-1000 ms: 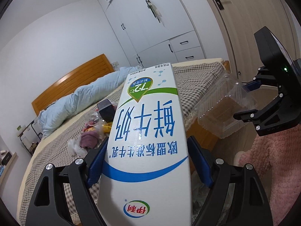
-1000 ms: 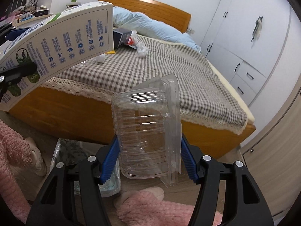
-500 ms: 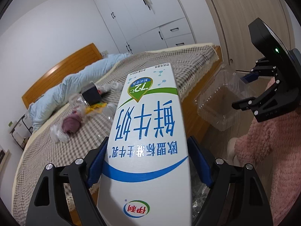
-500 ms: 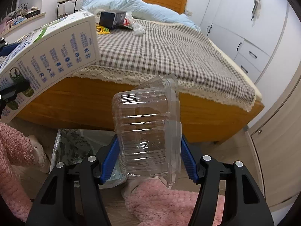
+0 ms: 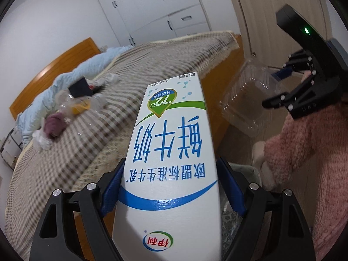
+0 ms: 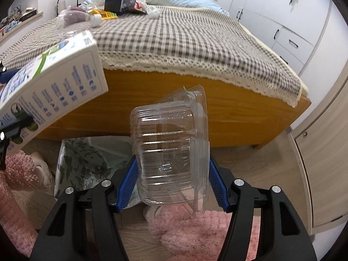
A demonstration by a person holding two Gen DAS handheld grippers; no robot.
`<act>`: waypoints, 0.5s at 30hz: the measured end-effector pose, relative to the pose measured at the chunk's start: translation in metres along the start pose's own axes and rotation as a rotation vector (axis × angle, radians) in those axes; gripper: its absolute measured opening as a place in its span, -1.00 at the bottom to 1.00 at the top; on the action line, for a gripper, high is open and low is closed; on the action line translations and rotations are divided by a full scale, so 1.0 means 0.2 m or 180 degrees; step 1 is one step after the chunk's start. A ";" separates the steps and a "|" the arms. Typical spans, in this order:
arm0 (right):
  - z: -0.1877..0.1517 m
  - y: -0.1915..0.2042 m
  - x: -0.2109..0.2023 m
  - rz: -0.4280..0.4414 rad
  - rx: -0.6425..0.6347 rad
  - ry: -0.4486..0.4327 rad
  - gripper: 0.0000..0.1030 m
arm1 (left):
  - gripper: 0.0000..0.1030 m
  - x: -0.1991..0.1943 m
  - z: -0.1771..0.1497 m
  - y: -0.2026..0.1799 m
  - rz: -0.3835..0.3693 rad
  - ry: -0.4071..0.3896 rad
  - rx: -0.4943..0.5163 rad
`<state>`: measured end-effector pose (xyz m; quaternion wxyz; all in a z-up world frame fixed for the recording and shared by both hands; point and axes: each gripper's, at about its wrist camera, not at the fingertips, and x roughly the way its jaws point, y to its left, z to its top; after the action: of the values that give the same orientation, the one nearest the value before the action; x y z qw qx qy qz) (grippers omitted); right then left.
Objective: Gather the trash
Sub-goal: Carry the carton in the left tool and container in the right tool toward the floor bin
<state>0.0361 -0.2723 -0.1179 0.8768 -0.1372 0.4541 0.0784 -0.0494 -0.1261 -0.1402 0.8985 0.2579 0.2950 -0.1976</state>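
Your left gripper [image 5: 169,187] is clamped on the milk carton [image 5: 171,152] and your right gripper [image 6: 171,174] on the clear clamshell box [image 6: 169,152], both held above the trash bag [image 6: 87,163] beside the bed [image 6: 184,43]. Neither is dropped yet, and wrappers [image 6: 87,15] remain on the bed beyond the bag. The bag's contents are hidden.

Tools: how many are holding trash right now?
2. Left tool grips the milk carton; right tool grips the clear clamshell, both above the bag on the floor. More trash remains on the bed.
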 end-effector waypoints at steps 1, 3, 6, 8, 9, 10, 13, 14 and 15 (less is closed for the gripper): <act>0.00 -0.01 0.01 0.0000 0.0026 0.0017 0.17 | 0.53 0.03 -0.02 -0.01 -0.0041 0.0047 0.0023; 0.00 -0.03 0.03 0.0000 0.0075 0.0028 0.17 | 0.53 0.07 -0.04 -0.03 -0.0111 0.0131 0.0066; 0.01 -0.07 0.07 0.0009 0.0218 0.0030 0.17 | 0.53 0.17 -0.09 -0.08 -0.0217 0.0305 0.0191; 0.01 -0.10 0.09 0.0026 0.0311 0.0022 0.17 | 0.53 0.26 -0.13 -0.12 -0.0283 0.0421 0.0310; 0.02 -0.10 0.09 0.0027 0.0336 0.0020 0.17 | 0.53 0.30 -0.14 -0.14 -0.0316 0.0474 0.0386; 0.02 -0.11 0.10 0.0031 0.0367 0.0017 0.17 | 0.53 0.33 -0.16 -0.16 -0.0341 0.0509 0.0446; 0.03 -0.14 0.14 0.0057 0.0448 0.0014 0.17 | 0.53 0.43 -0.20 -0.22 -0.0423 0.0619 0.0648; 0.03 -0.15 0.16 0.0062 0.0480 0.0021 0.17 | 0.53 0.48 -0.23 -0.24 -0.0442 0.0664 0.0728; 0.03 -0.16 0.17 0.0066 0.0498 0.0028 0.17 | 0.53 0.50 -0.25 -0.25 -0.0452 0.0688 0.0776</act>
<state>0.0682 -0.3007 -0.1378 0.8820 -0.0638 0.4641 0.0512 -0.0199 -0.1568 -0.2551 0.8074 0.3632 0.3813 -0.2659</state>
